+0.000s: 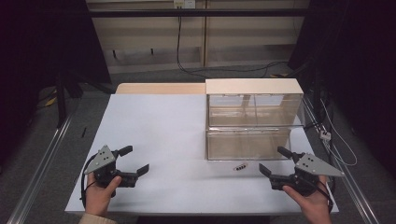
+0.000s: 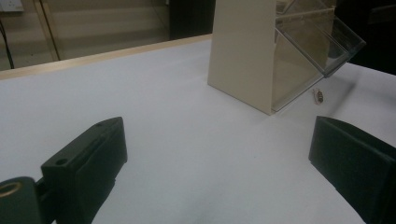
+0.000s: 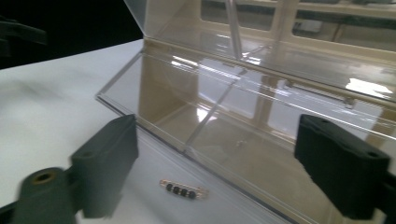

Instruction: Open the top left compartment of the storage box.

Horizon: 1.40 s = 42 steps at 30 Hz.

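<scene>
Two grippers were in play here, one in each hand, both parked near the front edge of the white table (image 1: 154,121). The left gripper (image 1: 137,160) had its jaws spread wide with nothing between them, just bare tabletop, and in the left gripper view (image 2: 217,149) you could see that gap clearly. The right gripper (image 1: 275,162) was also open wide and held nothing, with its jaws pointed in toward the middle of the table.

The thing they were closest to was a small hair clip (image 1: 241,166) with a row of dark beads, lying flat on the table. It sat just off the tips of the right gripper, between that gripper and the left one but much nearer the right. In the right gripper view it lay low between the two jaws (image 3: 183,190), a bit closer to the jaw on the left of that view, not touching either. From the left gripper it was well off, a tiny speck (image 2: 319,95).

Right behind the clip stood a clear bin (image 1: 252,123) with a cream top, its front nearly touching the clip. Looking along the right gripper, the bin (image 3: 261,93) rose just beyond the jaws, with a divider inside.
</scene>
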### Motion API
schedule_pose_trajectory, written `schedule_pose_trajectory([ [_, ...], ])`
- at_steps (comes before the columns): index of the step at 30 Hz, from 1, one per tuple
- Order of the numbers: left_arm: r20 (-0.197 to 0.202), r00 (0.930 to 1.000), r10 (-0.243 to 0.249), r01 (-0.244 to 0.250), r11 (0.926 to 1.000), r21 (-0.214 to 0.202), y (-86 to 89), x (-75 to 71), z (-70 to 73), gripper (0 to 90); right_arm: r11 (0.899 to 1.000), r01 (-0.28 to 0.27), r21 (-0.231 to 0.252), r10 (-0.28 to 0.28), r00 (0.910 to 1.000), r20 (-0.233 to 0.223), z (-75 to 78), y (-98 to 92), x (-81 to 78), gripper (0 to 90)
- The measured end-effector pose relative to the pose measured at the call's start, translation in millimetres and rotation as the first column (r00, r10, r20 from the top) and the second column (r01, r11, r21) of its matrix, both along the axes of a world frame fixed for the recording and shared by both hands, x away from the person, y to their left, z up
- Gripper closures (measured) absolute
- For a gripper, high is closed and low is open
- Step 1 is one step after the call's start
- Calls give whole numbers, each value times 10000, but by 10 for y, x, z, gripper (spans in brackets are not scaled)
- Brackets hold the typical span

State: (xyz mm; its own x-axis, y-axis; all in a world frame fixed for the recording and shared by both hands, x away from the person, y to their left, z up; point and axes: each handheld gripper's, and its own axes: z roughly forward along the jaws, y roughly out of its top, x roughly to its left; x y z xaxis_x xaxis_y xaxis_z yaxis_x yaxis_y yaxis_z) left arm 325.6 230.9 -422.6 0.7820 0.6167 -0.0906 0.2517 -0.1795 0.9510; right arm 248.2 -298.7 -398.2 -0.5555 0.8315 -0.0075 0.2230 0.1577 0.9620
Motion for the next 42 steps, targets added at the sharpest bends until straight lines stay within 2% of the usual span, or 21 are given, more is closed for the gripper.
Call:
schedule_pose_trajectory([
  [6,-3,10000,-16,16,10000,30,-9,3,-5,42,9978,-631,189,640,9965,-531,114,-77,84,396],
  [8,-4,10000,-27,27,10000,53,-16,2,-6,42,9973,-683,260,699,9951,-692,147,-110,118,477],
  [9,-4,10000,-27,27,10000,53,-16,2,-6,42,9973,-683,260,699,9951,-692,147,-110,118,477],
  [10,-7,10000,-43,43,10000,60,-20,1,-7,43,9961,-749,463,788,9929,-891,177,-152,152,562],
  [12,14,10000,-59,59,9999,118,-25,2,-8,43,9962,-722,488,766,9925,-953,210,-188,181,657],
  [15,-14,10000,-96,96,9999,121,-31,4,-15,43,9958,-739,544,792,9916,-1025,241,-226,208,704],
  [17,-51,9999,-98,98,9999,113,-35,4,-18,43,9959,-729,535,783,9912,-1071,293,-272,242,804],
  [18,-78,9999,-98,99,9999,100,-37,2,-20,43,9959,-729,535,783,9912,-1071,293,-272,242,804],
  [19,-54,9999,-116,117,9998,169,-34,5,-20,44,9949,-783,640,849,9906,-1077,329,-299,265,858],
  [23,-74,9999,-116,117,9998,170,-38,7,-27,44,9949,-803,615,871,9891,-1190,400,-318,312,900],
  [31,-136,9998,-171,173,9996,204,-52,8,-38,44,9946,-876,552,934,9890,-1143,546,-316,403,900],
  [42,-199,9995,-236,242,9993,301,-63,10,-48,44,9943,-959,460,1008,9876,-1208,630,-314,496,900],
])
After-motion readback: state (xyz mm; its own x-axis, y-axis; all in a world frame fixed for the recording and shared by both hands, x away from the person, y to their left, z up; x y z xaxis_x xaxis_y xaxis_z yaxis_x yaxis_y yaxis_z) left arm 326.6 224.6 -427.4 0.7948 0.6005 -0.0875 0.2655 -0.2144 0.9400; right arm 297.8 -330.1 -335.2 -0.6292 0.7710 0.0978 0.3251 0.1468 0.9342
